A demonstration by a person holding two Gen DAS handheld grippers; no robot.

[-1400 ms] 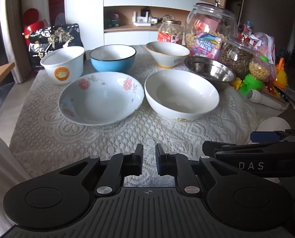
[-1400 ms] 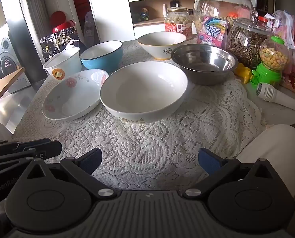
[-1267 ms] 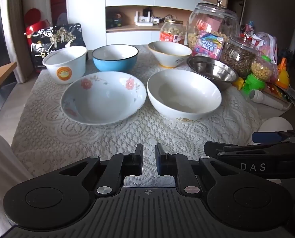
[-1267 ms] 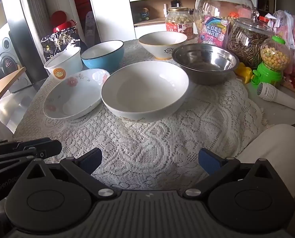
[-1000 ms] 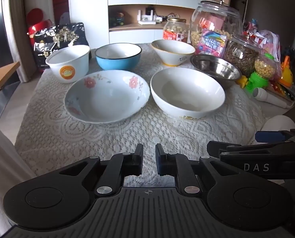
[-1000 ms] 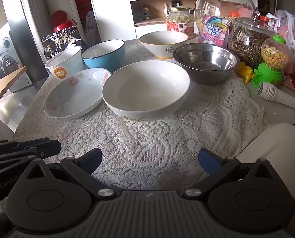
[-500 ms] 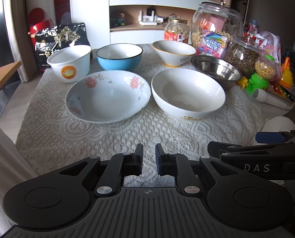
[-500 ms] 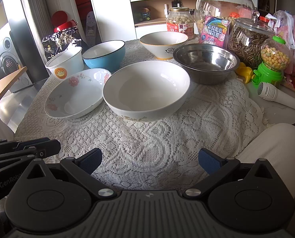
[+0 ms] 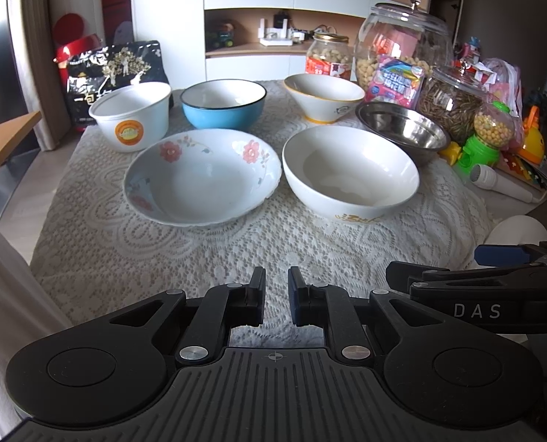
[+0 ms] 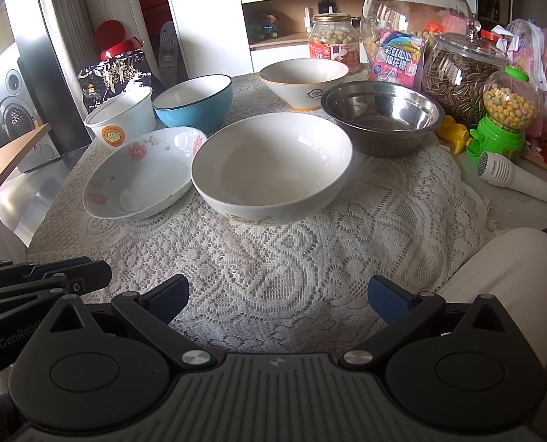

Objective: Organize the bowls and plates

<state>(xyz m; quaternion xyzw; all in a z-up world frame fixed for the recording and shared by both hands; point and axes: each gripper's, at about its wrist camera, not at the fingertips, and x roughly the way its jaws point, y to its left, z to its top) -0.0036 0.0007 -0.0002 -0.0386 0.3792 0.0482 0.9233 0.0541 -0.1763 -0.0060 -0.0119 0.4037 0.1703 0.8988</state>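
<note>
While six separate bowls, from the flowered shallow white bowl [image 9: 201, 176] to the round steel bowl [image 9: 402, 129], sit unstacked across the lace-covered tabletop [image 9: 163, 250], nothing is organized yet: the left gripper [image 9: 276, 300] is clenched empty and the right gripper [image 10: 278, 298] gapes, released.

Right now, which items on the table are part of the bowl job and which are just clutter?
Job:
floral plate
large white bowl
steel bowl
blue bowl
cone bowl
white cup bowl

Clutter:
glass jars
candy dispenser
toy microphone
black bag
</note>
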